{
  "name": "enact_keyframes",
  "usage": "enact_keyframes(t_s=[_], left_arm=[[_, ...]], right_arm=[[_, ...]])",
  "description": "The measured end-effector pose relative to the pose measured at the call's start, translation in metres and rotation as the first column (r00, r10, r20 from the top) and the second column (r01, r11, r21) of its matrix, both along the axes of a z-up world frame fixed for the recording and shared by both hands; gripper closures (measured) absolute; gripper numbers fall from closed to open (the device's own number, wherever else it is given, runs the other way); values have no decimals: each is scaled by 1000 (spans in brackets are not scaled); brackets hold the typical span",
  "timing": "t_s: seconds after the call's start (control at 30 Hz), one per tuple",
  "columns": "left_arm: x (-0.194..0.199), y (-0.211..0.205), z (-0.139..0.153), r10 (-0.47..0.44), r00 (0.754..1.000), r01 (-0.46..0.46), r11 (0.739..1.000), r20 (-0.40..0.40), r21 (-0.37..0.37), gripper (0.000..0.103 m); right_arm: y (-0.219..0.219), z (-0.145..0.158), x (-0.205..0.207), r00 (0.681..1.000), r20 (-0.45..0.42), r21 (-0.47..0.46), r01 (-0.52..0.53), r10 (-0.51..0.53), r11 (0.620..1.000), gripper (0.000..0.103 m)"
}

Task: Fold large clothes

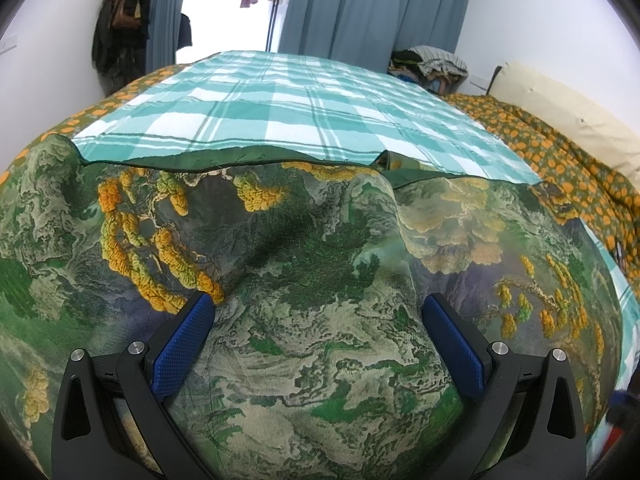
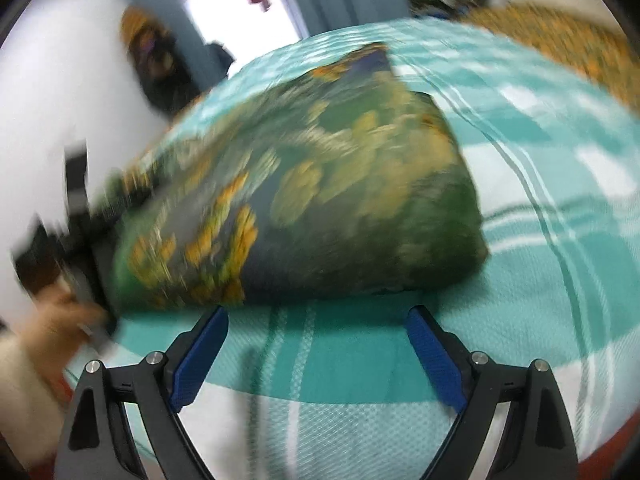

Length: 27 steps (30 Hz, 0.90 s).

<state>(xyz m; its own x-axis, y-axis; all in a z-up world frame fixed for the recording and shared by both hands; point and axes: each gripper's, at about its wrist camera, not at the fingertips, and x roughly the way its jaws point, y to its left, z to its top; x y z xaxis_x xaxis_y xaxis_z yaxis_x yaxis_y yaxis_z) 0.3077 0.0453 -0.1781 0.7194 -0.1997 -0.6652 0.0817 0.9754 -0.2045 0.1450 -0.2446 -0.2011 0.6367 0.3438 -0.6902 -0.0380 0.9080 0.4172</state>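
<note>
A large garment with a green, grey and orange landscape print (image 1: 312,264) lies folded over on a teal-and-white checked bedspread (image 1: 280,100). My left gripper (image 1: 318,306) is open, its blue pads spread just above the cloth and holding nothing. In the blurred right wrist view the same garment (image 2: 320,200) shows as a folded bundle on the bedspread (image 2: 540,220). My right gripper (image 2: 318,316) is open and empty over the bedspread, just short of the bundle's near edge. The left gripper and the hand holding it (image 2: 60,240) show at the bundle's left end.
An orange-dotted sheet (image 1: 560,160) and a cream pillow (image 1: 560,108) lie at the right of the bed. A pile of clothes (image 1: 432,64) sits at the far corner. Blue curtains (image 1: 372,4) and hanging dark clothes (image 1: 124,20) stand behind the bed.
</note>
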Motion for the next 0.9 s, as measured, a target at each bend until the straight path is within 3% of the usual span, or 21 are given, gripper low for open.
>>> enact_keyframes(t_s=[0.13,0.27,0.37,0.47,0.53,0.57,0.67,0.73,0.83,0.9], left_arm=[[-1,4,7,9,996,-14,998,-93,-54,1],[1,0,9,-5,994,3,1000,-111,-26,1],[1,3,9,19,991,-27,998,-132,-59,0],[10,6,10,22,979,-39,996,-200,-83,0],[15,5,21,6,963,-25,997,-269,-70,1],[12,4,32,-3,964,-19,997,-267,-81,1],[-5,-14,72,-92,983,76,992,-160,-104,1],[-12,-41,88,-191,974,177,977,-120,-121,1],[-11,-82,74,-313,936,286,943,-163,-171,0],[-8,-108,43,-334,907,312,942,-256,-126,0]], right_arm=[[-25,-7,5,998,-21,152,66,-63,986,10],[-34,-7,8,996,-10,197,89,-89,976,10],[-43,-9,13,992,-10,257,123,-125,959,10],[-49,-14,23,987,-34,292,160,-157,943,10],[-52,-16,30,984,-49,307,178,-171,935,10],[-53,-17,32,983,-52,312,181,-174,933,10],[-58,-20,36,982,-59,347,187,-178,919,10],[-63,-22,40,979,-67,369,202,-191,907,10],[-66,-23,54,967,-94,398,255,-237,881,9],[-69,-26,61,955,-116,420,295,-272,858,9]])
